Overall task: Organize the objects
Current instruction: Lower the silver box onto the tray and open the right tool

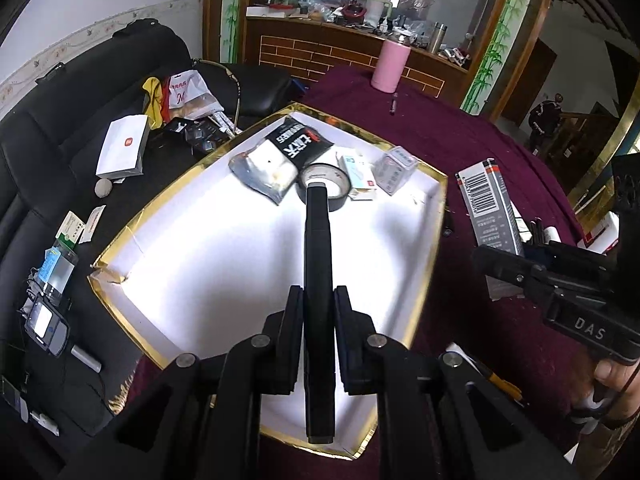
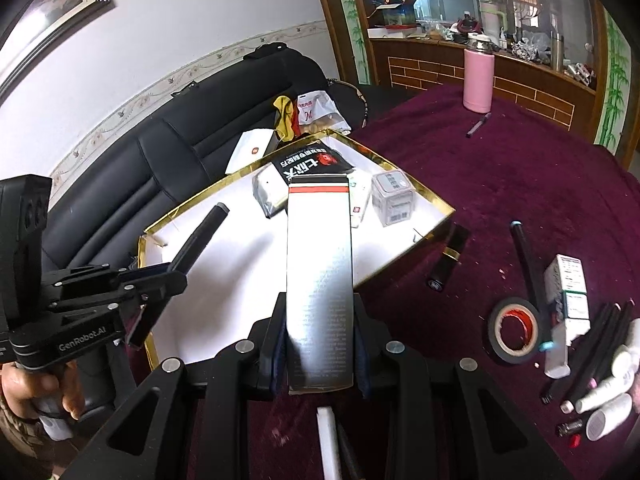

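Note:
A white tray with a gold rim (image 1: 224, 264) lies on the maroon tablecloth. At its far end are a black-and-white packet (image 1: 280, 156), a black tape roll (image 1: 325, 186), a small white box (image 1: 359, 176) and a clear cube box (image 1: 394, 168). My left gripper (image 1: 318, 312) is shut on a long black stick (image 1: 318, 236), held above the tray and pointing at the tape roll. My right gripper (image 2: 320, 344) is shut on a tall silver box with a red stripe (image 2: 320, 264), held over the tray's (image 2: 400, 248) near edge. Each gripper shows in the other's view: right (image 1: 504, 264), left (image 2: 168, 280).
On the cloth right of the tray lie a black tube (image 2: 448, 260), a tape roll with a red core (image 2: 514, 330), a white carton (image 2: 568, 296) and several pens and small bottles (image 2: 592, 372). A pink bottle (image 2: 478, 80) stands far back. A cluttered black sofa (image 1: 60, 184) is at the left.

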The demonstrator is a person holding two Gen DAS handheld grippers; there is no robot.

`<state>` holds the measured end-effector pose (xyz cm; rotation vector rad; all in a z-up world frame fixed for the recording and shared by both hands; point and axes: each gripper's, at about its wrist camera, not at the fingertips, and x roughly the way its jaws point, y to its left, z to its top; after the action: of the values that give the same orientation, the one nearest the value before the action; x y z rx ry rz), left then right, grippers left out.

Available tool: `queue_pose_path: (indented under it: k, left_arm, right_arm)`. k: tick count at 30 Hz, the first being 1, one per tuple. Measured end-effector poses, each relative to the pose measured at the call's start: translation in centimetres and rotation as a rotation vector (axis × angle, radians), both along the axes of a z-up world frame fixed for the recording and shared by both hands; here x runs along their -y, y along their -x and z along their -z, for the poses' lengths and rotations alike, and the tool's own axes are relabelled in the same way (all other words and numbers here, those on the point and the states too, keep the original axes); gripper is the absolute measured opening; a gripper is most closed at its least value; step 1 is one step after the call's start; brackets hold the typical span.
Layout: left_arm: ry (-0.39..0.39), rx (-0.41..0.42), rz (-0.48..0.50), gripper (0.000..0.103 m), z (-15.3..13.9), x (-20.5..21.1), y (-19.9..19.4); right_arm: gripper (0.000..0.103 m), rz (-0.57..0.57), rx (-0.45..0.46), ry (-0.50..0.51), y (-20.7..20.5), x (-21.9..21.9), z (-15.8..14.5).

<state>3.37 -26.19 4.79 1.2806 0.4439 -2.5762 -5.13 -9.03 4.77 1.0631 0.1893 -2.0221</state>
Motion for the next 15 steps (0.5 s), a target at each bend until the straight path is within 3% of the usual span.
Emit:
queue_pose_path:
  k: [15]
  left_arm:
    - [0.007,0.094,-0.01,0.014,2.6,5.0,2.9]
  right_arm:
    - [0.03,-0.068,0.071,-0.024,-0.3,5.9,1.8]
